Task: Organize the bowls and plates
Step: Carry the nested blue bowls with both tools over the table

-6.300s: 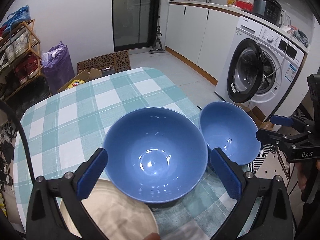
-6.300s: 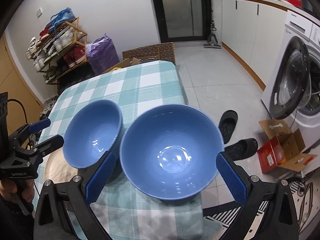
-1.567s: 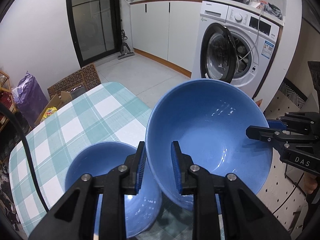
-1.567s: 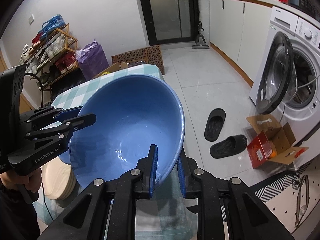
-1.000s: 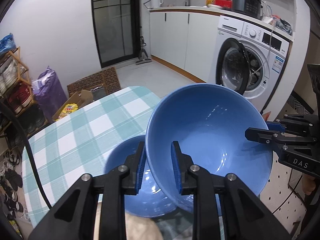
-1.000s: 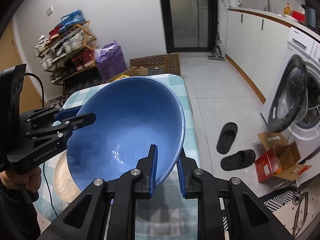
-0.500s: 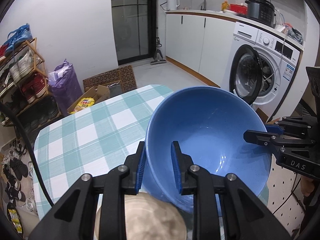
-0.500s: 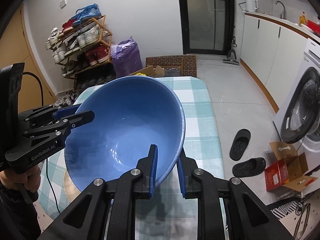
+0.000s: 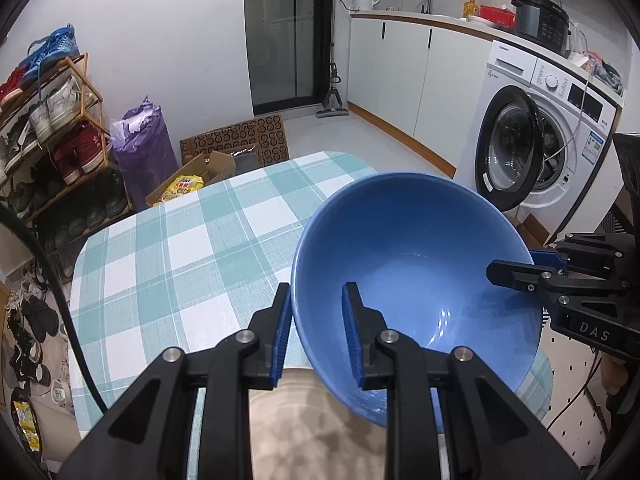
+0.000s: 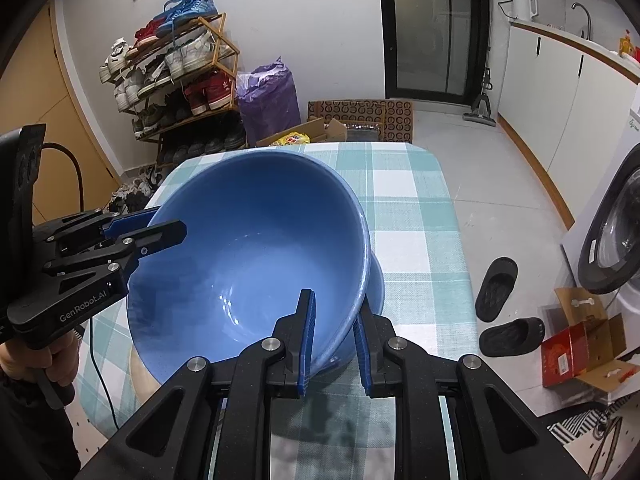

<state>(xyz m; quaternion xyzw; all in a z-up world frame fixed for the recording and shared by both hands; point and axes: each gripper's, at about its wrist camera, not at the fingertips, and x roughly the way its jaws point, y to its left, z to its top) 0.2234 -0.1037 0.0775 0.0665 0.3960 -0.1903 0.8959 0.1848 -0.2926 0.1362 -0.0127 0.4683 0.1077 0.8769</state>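
Stacking is the step in hand: left gripper and right gripper each clench opposite rims of the big blue bowl, held tilted over the second bowl on the checked table, so next it likely needs levelling and lowering.
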